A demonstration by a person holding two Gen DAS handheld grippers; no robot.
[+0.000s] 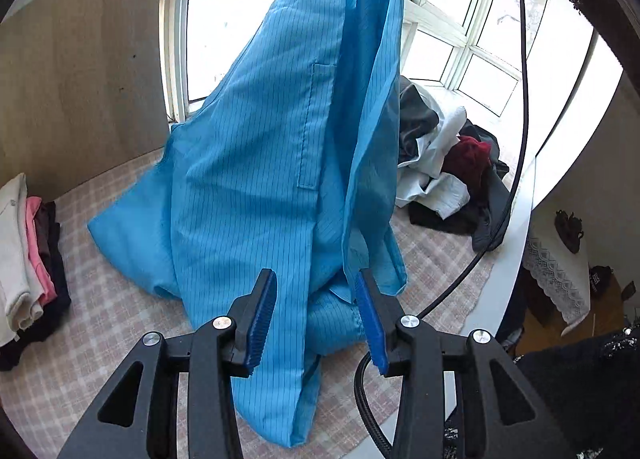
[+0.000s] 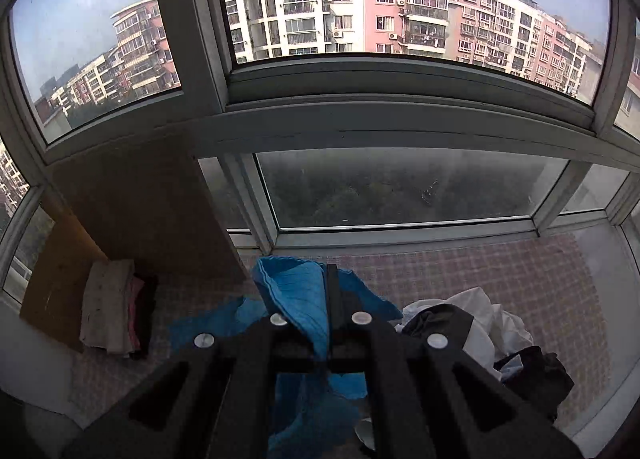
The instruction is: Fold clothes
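Hung lifted above the checked mat: blue striped garment, pinched at its top in right gripper, drooping ahead of left gripper, spread apart, touching nothing visibly.

A pink-and-white checked woven mat is lying across the window ledge, and in the right wrist view the same mat is running up to the white-framed bay windows. A light brown wooden board is leaning upright against the panes at the left. Beyond the glass, pink and white apartment blocks are standing under a hazy sky. A thin black cable is hanging down the right side of the left wrist view. Lower right, beyond the ledge, a white lace cloth is draping over a piece of furniture, with a small dark object sitting on top of it.
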